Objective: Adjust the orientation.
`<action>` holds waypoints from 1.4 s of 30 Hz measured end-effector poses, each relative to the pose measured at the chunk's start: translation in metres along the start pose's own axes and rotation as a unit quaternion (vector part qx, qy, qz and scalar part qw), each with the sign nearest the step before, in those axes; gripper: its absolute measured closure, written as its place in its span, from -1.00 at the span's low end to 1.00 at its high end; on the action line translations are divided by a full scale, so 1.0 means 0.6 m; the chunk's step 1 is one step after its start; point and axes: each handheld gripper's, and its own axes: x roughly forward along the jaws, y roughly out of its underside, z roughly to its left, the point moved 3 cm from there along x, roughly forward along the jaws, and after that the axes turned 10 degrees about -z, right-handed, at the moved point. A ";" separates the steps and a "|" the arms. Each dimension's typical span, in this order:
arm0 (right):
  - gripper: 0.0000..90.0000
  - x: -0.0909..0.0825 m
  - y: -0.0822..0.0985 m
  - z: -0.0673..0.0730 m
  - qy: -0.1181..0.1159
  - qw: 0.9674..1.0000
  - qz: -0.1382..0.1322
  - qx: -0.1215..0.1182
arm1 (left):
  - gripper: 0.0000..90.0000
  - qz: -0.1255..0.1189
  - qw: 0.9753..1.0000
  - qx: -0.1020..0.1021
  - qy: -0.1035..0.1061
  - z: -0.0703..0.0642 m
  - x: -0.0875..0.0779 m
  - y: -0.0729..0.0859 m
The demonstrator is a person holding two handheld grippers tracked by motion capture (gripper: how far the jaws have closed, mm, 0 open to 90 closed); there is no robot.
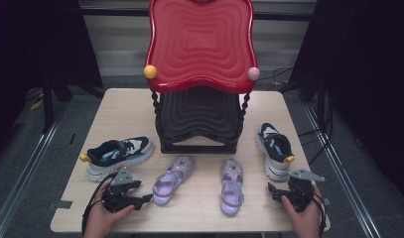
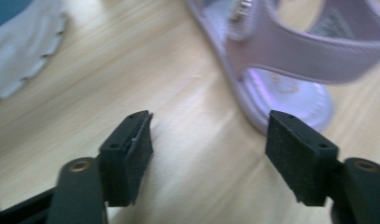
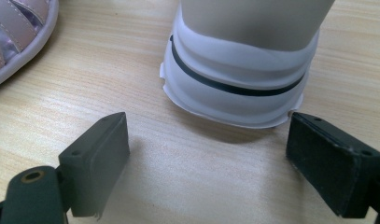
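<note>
Two pairs of small shoes lie on the wooden table (image 1: 121,106). A dark blue and white sneaker (image 1: 119,156) lies at the left and its mate (image 1: 274,148) at the right. Between them are two lilac sandals, one (image 1: 173,178) left of the other (image 1: 232,186). My left gripper (image 1: 146,198) is low at the front left, open, and points at the left sandal's heel (image 2: 290,88). Nothing sits between its pads (image 2: 131,154). My right gripper (image 1: 272,190) stands open just in front of the right sneaker's white heel (image 3: 239,88), apart from it.
A two-tier stand rises at the middle back of the table, with a red wavy tray (image 1: 199,44) on top and a black tray (image 1: 199,116) below. The white sole of the left sneaker (image 2: 24,51) lies left of my left gripper. Dark floor surrounds the table.
</note>
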 end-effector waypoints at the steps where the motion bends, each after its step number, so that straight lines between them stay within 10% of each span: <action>1: -0.71 0.000 0.000 0.000 0.000 1.000 0.000 0.000 | -0.36 0.003 1.000 0.012 0.002 -0.002 0.000 0.000; 21: -0.71 0.001 -0.001 0.001 -0.004 1.000 0.000 -0.002 | -0.61 0.001 0.997 0.064 0.032 -0.045 0.025 -0.004; 35: -0.71 0.001 -0.001 0.001 -0.005 1.000 0.000 -0.002 | 0.12 -0.034 0.999 0.000 -0.011 0.015 -0.009 0.010; 42: -0.71 0.001 -0.001 0.001 -0.004 1.000 0.001 -0.002 | -0.22 -0.032 0.999 0.004 -0.004 0.023 -0.006 0.011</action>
